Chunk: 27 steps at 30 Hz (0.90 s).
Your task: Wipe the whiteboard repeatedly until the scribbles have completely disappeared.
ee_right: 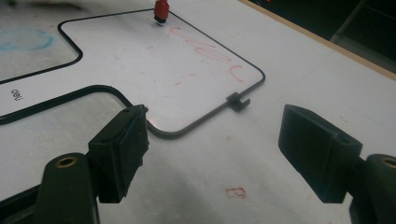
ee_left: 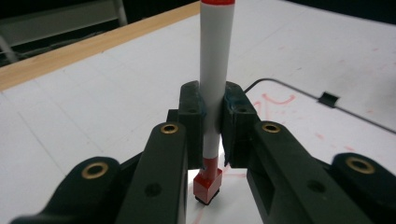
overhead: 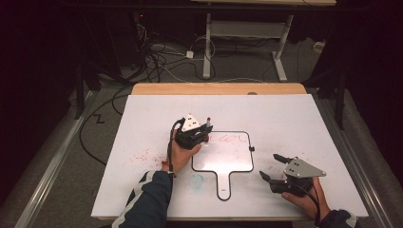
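While the left tool (ee_left: 212, 126) clamps the red marker (ee_left: 215, 70) upright over the whiteboard (overhead: 237, 164), light strokes suit; the right tool (ee_right: 212, 154) gapes empty.

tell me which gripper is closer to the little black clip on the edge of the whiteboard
Right. The right gripper sits open on the table just beside and below the black clip. The left gripper is across the whiteboard at its far corner, clamped on the red marker.

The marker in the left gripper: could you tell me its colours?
White barrel, red ends: marker, clearest in the left gripper view.
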Available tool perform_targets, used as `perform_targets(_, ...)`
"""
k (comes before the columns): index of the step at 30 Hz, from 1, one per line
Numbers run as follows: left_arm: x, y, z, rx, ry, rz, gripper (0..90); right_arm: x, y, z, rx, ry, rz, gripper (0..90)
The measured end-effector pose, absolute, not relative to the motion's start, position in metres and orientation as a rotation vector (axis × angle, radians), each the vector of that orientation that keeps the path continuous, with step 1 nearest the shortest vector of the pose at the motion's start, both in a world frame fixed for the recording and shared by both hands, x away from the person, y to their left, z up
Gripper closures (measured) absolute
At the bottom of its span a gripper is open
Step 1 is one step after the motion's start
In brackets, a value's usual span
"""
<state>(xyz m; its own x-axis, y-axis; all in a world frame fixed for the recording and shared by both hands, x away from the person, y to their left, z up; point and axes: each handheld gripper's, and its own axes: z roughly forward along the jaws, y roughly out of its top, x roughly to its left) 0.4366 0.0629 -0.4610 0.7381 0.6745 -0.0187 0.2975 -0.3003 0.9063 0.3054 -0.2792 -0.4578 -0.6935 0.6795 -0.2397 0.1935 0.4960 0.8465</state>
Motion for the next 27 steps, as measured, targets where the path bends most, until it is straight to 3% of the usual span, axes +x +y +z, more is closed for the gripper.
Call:
perform_targets(9,0.439,0.029,-0.460,1.929,0.685,0.484,78.2,0.302,-0.275,-0.461,0.676,2.220,1.126,25.0)
perform_targets(14,0.443,0.042,-0.460,1.941,0.734,0.574,78.3,0.302,-0.273,-0.461,0.660,2.223,1.115,25.0)
perform_targets(18,0.447,0.050,-0.462,1.887,0.812,0.567,78.3,0.302,-0.274,-0.461,0.650,2.219,1.109,25.1)
perform_targets(27,0.434,0.011,-0.462,1.938,0.686,0.562,78.3,0.302,-0.271,-0.462,0.645,2.237,1.109,25.1)
